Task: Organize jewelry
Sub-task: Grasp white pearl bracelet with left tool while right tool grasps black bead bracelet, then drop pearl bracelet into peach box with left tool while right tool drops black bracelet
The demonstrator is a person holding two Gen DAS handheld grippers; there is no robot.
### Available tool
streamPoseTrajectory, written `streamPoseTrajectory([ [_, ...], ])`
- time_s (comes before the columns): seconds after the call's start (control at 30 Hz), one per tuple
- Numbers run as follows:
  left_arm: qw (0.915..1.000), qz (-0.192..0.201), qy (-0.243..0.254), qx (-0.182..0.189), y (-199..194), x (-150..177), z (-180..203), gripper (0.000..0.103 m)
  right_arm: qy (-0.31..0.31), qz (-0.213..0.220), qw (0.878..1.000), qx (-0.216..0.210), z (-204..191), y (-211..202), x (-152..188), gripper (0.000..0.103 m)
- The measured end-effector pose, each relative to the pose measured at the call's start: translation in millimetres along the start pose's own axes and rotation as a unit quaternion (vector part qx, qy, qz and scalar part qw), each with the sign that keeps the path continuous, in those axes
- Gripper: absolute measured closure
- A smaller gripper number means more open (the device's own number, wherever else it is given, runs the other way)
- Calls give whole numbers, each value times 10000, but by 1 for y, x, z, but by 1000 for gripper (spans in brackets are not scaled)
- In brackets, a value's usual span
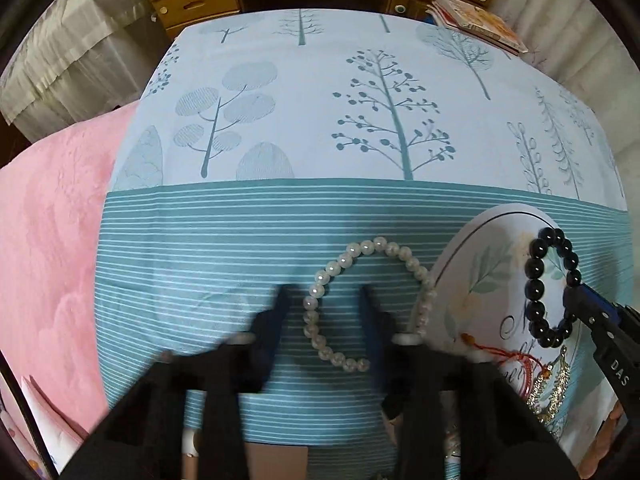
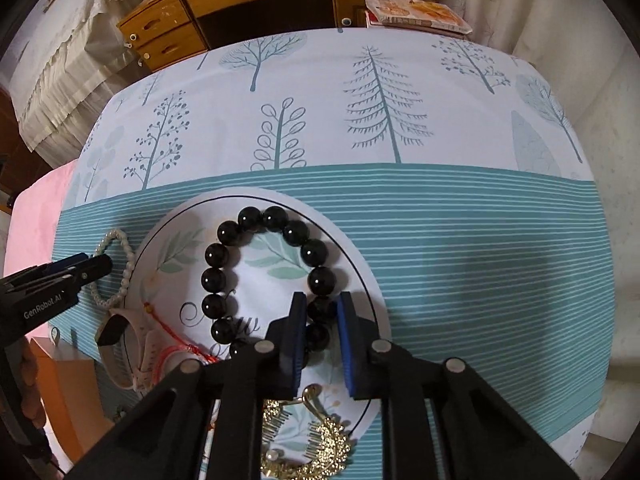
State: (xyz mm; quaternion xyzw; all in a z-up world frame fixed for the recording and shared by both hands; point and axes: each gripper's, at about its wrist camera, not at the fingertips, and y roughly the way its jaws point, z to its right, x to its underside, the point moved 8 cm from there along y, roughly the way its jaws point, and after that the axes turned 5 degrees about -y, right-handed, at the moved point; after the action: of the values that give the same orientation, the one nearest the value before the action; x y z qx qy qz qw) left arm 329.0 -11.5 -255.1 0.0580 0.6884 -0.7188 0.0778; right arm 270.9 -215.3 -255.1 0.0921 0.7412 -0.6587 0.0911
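A pale cloth printed with teal trees and a striped teal band [image 2: 480,240] covers the tabletop; wooden drawers [image 2: 168,28] and curtains stand behind. The right tool [image 2: 322,312] is clamped on a black round-bead bracelet [image 2: 216,256] lying on a white leaf-printed plate [image 2: 168,240]. The left tool [image 1: 324,304] pinches a white pearl-bead bracelet [image 1: 376,246] on the stripes — touching the plate's rim.

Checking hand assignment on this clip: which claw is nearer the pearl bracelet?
Left. The left claw straddles the pearl bracelet where it lies on the striped cloth. The right claw is over on the round plate, closed on the black bead bracelet.
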Motion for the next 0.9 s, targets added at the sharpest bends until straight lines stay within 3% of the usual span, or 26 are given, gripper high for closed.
streamPoseTrajectory([
  [0.03,10000,-34,-17,43,-1,1,2,97,24,23,10000,-16,0,0,0,88],
  [0.27,9991,235,-307,154,-19,5,-9,98,108,349,9993,-40,-2,-20,5,88],
  [0.5,9920,982,-456,652,-102,15,-22,98,-34,1034,9943,-269,-27,-85,4,88],
  [0.73,9833,1538,-369,901,-176,60,-48,98,-289,1601,9855,-481,-67,-147,19,88],
  [0.9,9851,1384,-284,982,-177,109,-77,98,-543,1803,9782,-877,-106,-175,39,88],
])
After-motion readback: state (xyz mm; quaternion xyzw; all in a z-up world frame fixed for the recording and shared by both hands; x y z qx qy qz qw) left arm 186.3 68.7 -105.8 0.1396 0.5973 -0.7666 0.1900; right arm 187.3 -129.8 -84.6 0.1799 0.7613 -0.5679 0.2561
